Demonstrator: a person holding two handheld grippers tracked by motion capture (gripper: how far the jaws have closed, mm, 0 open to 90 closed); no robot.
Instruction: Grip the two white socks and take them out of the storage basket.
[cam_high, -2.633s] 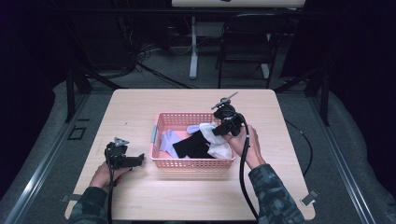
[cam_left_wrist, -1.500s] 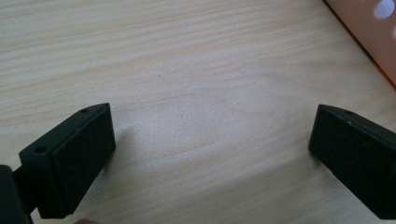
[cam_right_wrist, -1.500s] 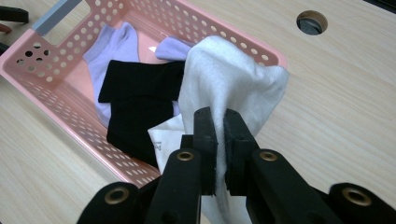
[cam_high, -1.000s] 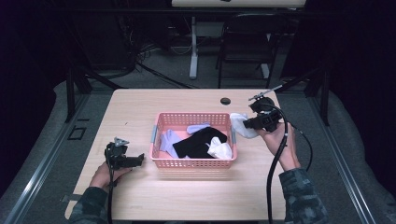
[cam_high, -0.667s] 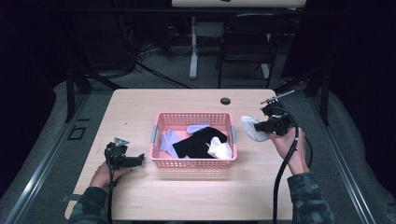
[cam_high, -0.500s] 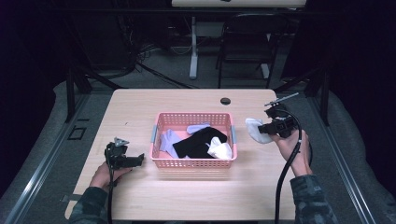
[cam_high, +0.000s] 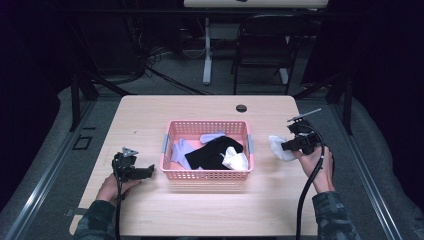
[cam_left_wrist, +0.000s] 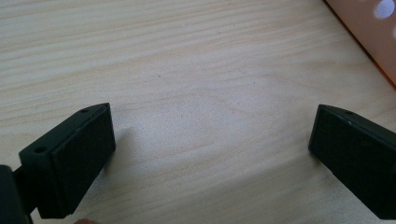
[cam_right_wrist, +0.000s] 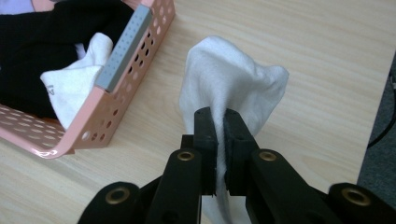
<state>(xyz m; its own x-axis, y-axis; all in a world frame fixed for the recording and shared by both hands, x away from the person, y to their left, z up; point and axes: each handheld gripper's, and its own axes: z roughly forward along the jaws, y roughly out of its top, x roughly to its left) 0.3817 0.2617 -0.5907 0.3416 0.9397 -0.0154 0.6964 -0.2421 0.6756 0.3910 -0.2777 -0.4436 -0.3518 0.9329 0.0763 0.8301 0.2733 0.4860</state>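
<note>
While my right claw (cam_right_wrist: 219, 123) pinches one white sock (cam_right_wrist: 229, 79) over the tabletop (cam_high: 210, 210) beside the pink basket (cam_high: 207, 174), more laundry waits inside; my left claw (cam_left_wrist: 210, 154) rests open, empty.

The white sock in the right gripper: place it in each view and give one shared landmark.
High view: white sock right of the pink basket, at the right gripper.
Right gripper view: centre, pinched between the jaws.
Left gripper view: not in it.
Shared landmark: the pink basket, top right corner of the left gripper view.

Soft white cloth sock (cam_right_wrist: 224, 88), perforated pink plastic basket (cam_right_wrist: 119, 100), matt wood table (cam_right_wrist: 299, 42)
</note>
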